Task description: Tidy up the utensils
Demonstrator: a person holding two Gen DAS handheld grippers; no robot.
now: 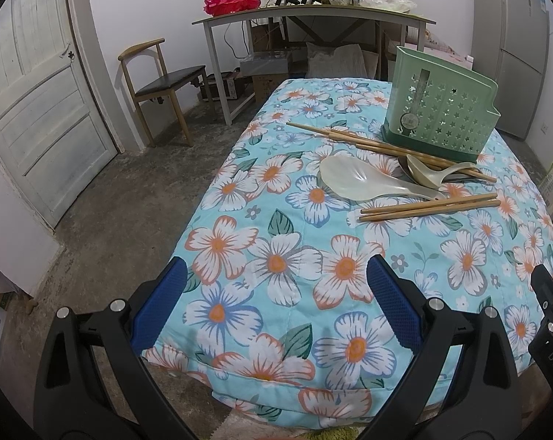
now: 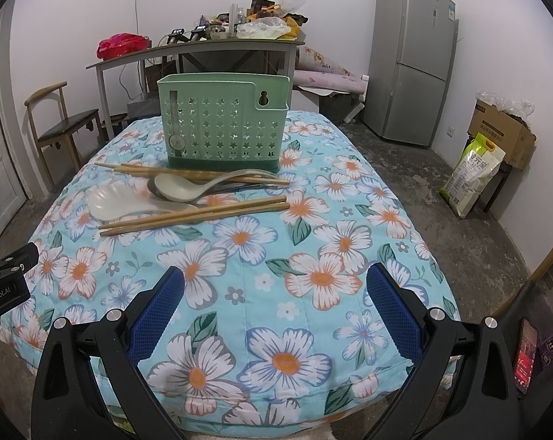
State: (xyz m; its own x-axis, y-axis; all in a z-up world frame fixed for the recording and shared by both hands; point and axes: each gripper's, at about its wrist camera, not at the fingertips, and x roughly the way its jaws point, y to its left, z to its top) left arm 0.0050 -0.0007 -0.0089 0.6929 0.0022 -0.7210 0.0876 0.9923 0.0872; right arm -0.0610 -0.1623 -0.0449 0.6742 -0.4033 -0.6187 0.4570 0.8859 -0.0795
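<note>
Bamboo chopsticks lie in a loose bundle toward the right edge of the floral-covered table in the left wrist view, with a second bundle behind them, against the base of the green holder. Between the bundles rest a pale rice paddle and a spoon. My left gripper hangs over the near edge, fingers spread wide, holding nothing.

From the right wrist view, the green holder stands upright near the far edge, its open top facing up. The near chopsticks lie crosswise, just in front of the rice paddle and the spoon. My right gripper is also spread wide and empty, well apart from all utensils.

Recommended procedure, by my judgement: approach the near chopsticks first, since nothing overlaps them. Align my fingers across the sticks, close near mid-length, lift level, then tip them upright over the holder.
</note>
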